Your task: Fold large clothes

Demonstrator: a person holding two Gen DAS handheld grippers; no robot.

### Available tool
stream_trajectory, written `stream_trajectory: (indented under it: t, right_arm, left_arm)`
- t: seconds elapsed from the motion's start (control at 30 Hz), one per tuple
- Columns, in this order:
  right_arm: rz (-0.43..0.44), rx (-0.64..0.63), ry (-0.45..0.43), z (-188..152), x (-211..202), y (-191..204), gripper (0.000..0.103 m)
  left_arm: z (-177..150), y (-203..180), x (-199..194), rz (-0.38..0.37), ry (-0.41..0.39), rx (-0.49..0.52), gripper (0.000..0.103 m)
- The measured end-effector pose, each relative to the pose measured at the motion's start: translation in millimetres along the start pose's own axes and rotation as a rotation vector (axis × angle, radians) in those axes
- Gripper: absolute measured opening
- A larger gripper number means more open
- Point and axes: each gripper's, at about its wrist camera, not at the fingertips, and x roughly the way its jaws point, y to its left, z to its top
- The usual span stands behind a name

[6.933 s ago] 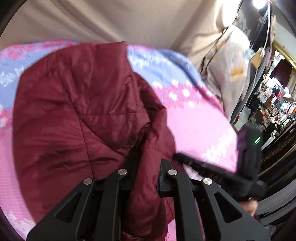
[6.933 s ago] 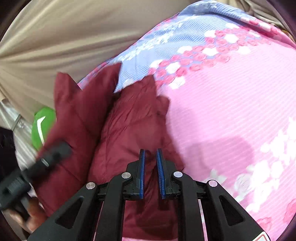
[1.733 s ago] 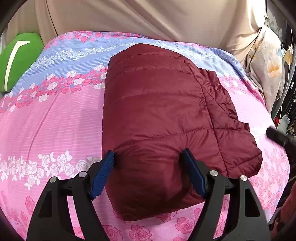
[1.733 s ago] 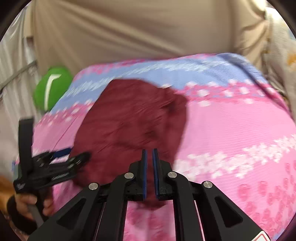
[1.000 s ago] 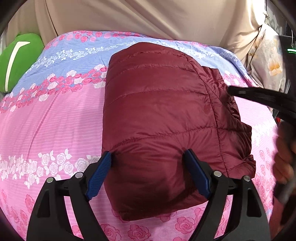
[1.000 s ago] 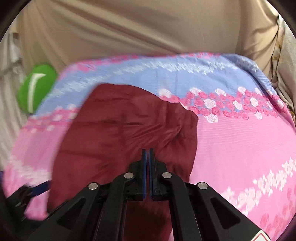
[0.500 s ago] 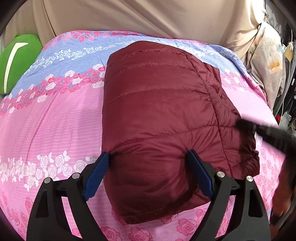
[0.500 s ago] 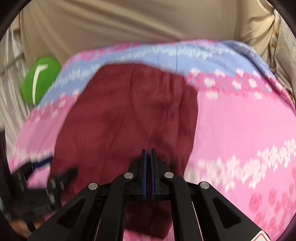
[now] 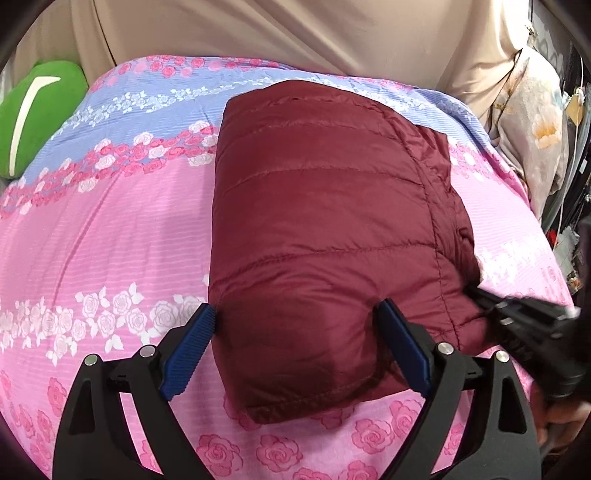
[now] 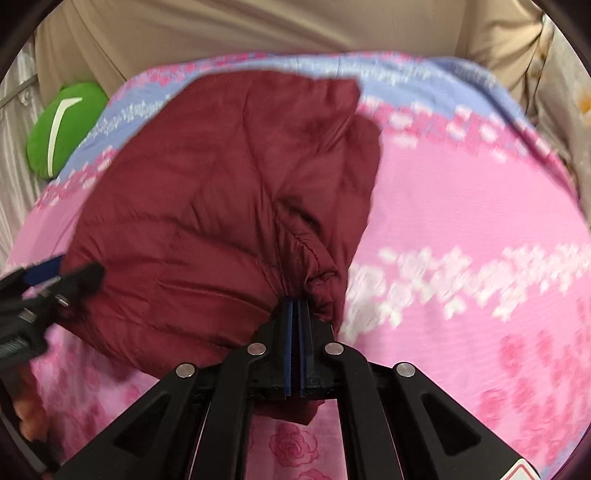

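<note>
The left gripper (image 9: 295, 325) opens wide astride the folded maroon jacket's (image 9: 325, 229) near end, steadying it, while the closed right gripper (image 10: 295, 306) presses its four-o'clock edge flat.

Jacket (image 9: 325, 229): lay folded on the bed (image 9: 110, 236), about midway across it. Cushion (image 9: 33, 118): at the bed's far left corner, well apart from the jacket. Curtain (image 9: 258, 33): hung behind the bed. Left gripper (image 9: 299, 328): at the jacket's near end, jaws opening, one finger at either side of it. Right gripper (image 10: 295, 314): at the jacket's near right edge, touching a bunched fold.
</note>
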Motion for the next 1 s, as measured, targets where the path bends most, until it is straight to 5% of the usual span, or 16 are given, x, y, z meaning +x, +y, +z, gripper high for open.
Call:
stream_trajectory:
  t: [0.13, 0.2, 0.27, 0.37, 0.43, 0.63, 0.9, 0.97, 1.0]
  right_arm:
    - [0.004, 0.039, -0.018, 1.9, -9.1, -2.6, 0.004]
    - [0.025, 0.068, -0.041, 5.6, -19.7, -8.4, 0.014]
    - [0.022, 0.085, -0.065, 8.8, -26.1, -12.1, 0.042]
    - [0.088, 0.15, -0.087, 12.9, -27.7, -25.2, 0.061]
    - [0.119, 0.185, -0.063, 15.2, -18.0, -30.6, 0.063]
    - [0.19, 0.262, 0.006, 13.0, 4.8, -43.4, 0.064]
    - [0.168, 0.221, -0.053, 44.0, -1.8, -39.5, 0.062]
    - [0.168, 0.165, -0.039, 50.4, 8.9, -30.4, 0.019]
    - [0.165, 0.146, -0.055, 52.1, 7.9, -26.5, 0.014]
  left_arm:
    - [1.7, 13.0, -6.0, -0.037, 0.013, -0.044, 0.087]
    - [4.9, 30.6, -14.4, -0.035, -0.005, -0.098, 0.088]
    - [8.1, 46.9, -19.7, -0.037, -0.022, -0.151, 0.09]
    - [13.9, 67.4, -20.4, -0.094, -0.031, -0.238, 0.092]
    - [18.3, 75.2, -11.9, -0.17, -0.006, -0.279, 0.092]
    - [23.6, 66.8, 10.5, -0.216, 0.041, -0.274, 0.092]
    - [33.8, 57.7, 20.6, -0.215, 0.04, -0.257, 0.092]
    - [37.7, 56.5, 18.3, -0.207, 0.028, -0.254, 0.092]
    - [39.6, 55.2, 15.5, -0.199, 0.019, -0.245, 0.092]
